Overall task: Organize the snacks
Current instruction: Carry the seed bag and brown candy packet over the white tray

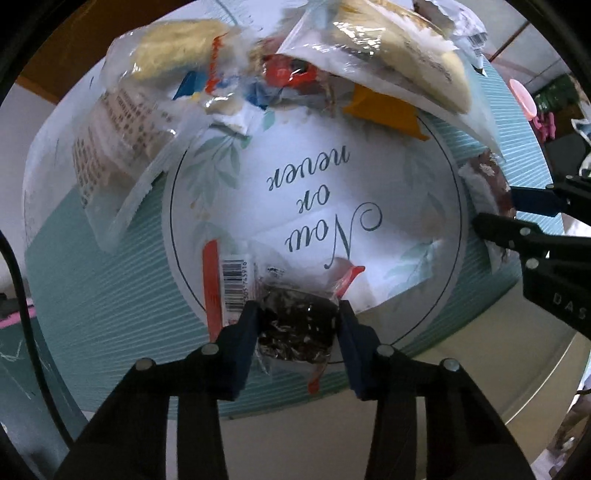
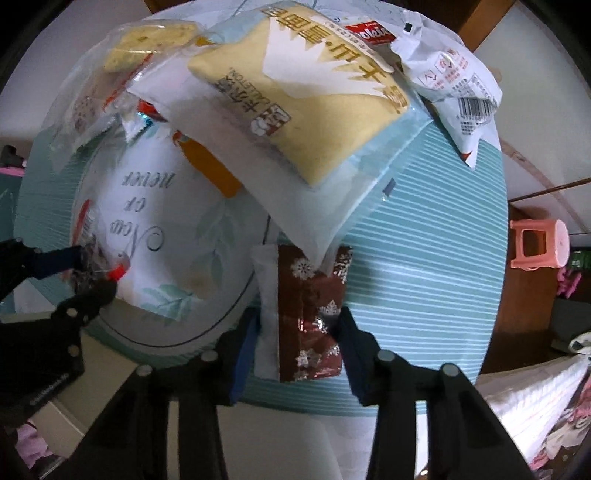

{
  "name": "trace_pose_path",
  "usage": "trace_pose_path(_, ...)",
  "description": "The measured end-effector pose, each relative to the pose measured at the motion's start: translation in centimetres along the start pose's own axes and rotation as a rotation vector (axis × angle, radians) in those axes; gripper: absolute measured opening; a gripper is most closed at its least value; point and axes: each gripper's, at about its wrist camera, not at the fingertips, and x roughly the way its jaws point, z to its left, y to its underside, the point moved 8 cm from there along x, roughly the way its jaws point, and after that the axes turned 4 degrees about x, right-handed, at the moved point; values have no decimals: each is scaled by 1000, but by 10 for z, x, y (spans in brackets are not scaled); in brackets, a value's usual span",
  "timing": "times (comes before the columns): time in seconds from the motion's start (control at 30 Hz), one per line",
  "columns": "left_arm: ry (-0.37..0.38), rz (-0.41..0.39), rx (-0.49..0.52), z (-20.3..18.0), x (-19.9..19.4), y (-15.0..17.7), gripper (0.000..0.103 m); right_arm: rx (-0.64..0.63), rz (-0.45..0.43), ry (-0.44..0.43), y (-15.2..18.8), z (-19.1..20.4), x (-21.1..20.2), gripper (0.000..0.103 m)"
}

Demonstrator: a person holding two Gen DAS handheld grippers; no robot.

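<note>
My left gripper point(image 1: 297, 323) points down at the near rim of a round tray point(image 1: 110, 295) printed "Now or never". It is shut on a small clear packet of dark snack point(image 1: 295, 338) with a barcode label and red seams. My right gripper point(image 2: 300, 332) is shut on a brown foil packet with white snowflakes point(image 2: 310, 288) that lies on the tray's teal striped rim point(image 2: 424, 258). Each gripper shows in the other's view: the right one point(image 1: 493, 212) at the right edge, the left one point(image 2: 98, 275) at the left edge.
At the tray's far side lie a big pale-yellow cake pack point(image 2: 306, 96), a white barcoded pack point(image 2: 454, 85), a red box point(image 2: 369, 31), an orange pack point(image 1: 384, 110) and clear cracker bags point(image 1: 122, 122). A pink stool point(image 2: 535, 243) stands on the floor to the right.
</note>
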Motion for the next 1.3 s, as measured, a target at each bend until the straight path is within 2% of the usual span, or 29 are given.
trace_pose_path(0.13,-8,-38,-6,-1,-3,-1,39,20,-2,-77,4,-2,-7,35)
trace_pose_path(0.23,-7,-87,-19,1,-15,-4,39,39,-34,-133,4,-1,-17,35)
trace_pose_path(0.43,-10,-209,-63,9,-57,-9,39,96,-185,-248,4,-6,-58,34)
trace_pose_path(0.67,14,-410,-133,8,-144,-8,39,142,-386,-295,9,-11,-116,34)
trace_pose_path(0.9,28,-571,-85,-4,-233,28,39,121,-525,-335,35,-19,-189,34)
trace_pose_path(1.1,26,-617,17,-29,-278,60,39,27,-570,-354,72,-3,-231,34)
trace_pose_path(1.2,13,-600,50,-38,-283,75,39,-34,-556,-342,94,12,-236,34)
trace_pose_path(1.3,17,-549,73,-50,-275,95,39,-69,-536,-329,115,21,-233,35)
